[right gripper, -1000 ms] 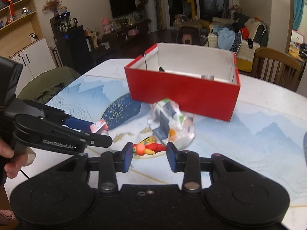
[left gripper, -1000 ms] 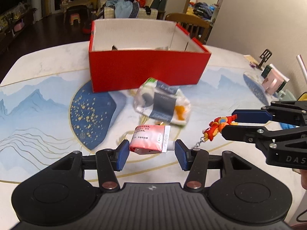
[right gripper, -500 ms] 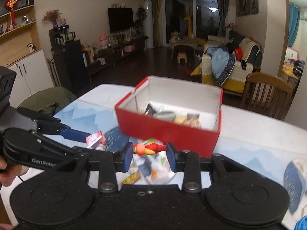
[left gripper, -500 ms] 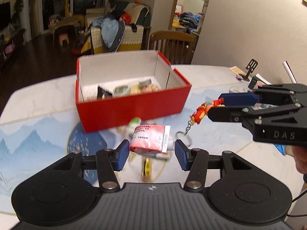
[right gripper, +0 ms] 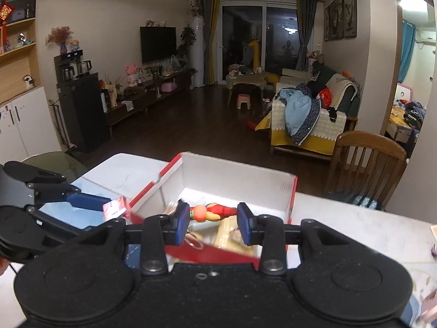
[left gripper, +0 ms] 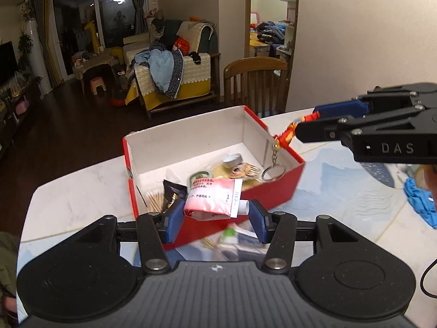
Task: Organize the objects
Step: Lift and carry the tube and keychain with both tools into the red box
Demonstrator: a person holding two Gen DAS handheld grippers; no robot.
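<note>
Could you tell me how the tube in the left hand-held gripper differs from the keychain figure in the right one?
The tube is a flat red-and-white pack with printed text and a white cap; the keychain figure is a small orange-red toy with chain and metal ring. The tube lies crosswise between the pads, while the keychain figure dangles its ring below. Both are gripped above the red box.

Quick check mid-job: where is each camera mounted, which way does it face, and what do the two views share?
Left wrist: on the left gripper, looking down its fingers at the red box; shows its tube and the right gripper.
Right wrist: on the right gripper, facing the living room over the box; shows its keychain and the left gripper.
Shared: box, both grippers, wooden chair.
</note>
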